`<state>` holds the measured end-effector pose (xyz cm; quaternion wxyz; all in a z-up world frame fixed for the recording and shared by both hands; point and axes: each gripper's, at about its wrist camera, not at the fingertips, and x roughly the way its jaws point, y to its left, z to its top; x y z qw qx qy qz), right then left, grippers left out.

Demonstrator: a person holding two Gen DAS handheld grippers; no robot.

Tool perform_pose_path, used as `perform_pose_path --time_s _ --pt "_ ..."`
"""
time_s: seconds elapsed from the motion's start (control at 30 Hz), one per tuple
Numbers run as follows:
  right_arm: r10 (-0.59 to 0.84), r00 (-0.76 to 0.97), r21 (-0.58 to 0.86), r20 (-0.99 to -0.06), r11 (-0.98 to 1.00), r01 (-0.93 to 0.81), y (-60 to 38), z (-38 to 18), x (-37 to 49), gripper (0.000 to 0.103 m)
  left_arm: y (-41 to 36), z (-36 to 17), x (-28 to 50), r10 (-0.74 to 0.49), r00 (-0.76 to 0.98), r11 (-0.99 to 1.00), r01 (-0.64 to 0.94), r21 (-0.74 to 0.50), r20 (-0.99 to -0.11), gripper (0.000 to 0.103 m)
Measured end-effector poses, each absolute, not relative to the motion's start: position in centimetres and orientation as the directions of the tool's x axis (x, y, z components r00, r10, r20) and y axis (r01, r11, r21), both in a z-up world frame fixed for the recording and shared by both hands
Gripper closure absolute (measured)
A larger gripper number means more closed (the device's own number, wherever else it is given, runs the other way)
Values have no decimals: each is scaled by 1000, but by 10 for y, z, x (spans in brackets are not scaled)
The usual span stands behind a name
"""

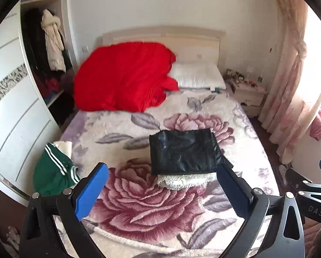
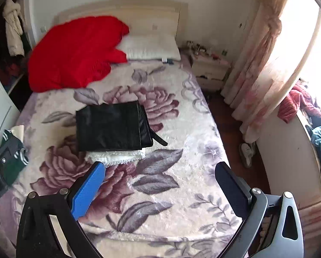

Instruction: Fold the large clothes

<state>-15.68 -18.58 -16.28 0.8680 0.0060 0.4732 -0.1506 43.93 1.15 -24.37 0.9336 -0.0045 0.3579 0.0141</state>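
1. Progress, as we judge it: a black garment (image 1: 183,151) lies folded into a neat rectangle at the centre of the frame, stacked on a folded white piece (image 1: 186,180) whose fringed edge shows beneath it.
2. Both rest on the floral blanket of the bed (image 1: 139,193), so we take those two as done.
3. What looks left: a green garment with white stripes (image 1: 53,172) sits crumpled at the lower left of the left wrist view, at the bed's edge, and a large red cloth (image 1: 124,77) is heaped at the upper left beside the pillow (image 1: 199,76).
4. We cannot tell whether the red cloth belongs to the job.
5. Our left tool (image 1: 162,185) hovers above the bed, pointing at the stack, its blue fingers spread wide with nothing between them.
6. Our right tool (image 2: 160,182) hangs likewise at the lower centre of its own view, fingers apart and empty, just short of the white piece.
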Motion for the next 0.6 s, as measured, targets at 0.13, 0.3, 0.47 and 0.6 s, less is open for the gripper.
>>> perform_pose_path --time_s 0.13,0.3,0.47,0.6 --pt "-254 554 -120 -793 956 267 -175 -113 -204 0 11 -209 399 5 770 1000 -14 -10 -638 0" --pt "-260 614 -114 -745 957 267 -168 -57 -257 0 10 -179 358 -12 792 1000 -3 -23 -610 0" --pt "-254 651 -98 -716 959 267 -165 -18 -303 0 9 -156 322 -13 798 999 -10 -35 -602 0" --pt "-237 668 -77 -706 963 260 -164 8 -330 0 9 -146 306 -5 781 999 -28 -43 -624 0"
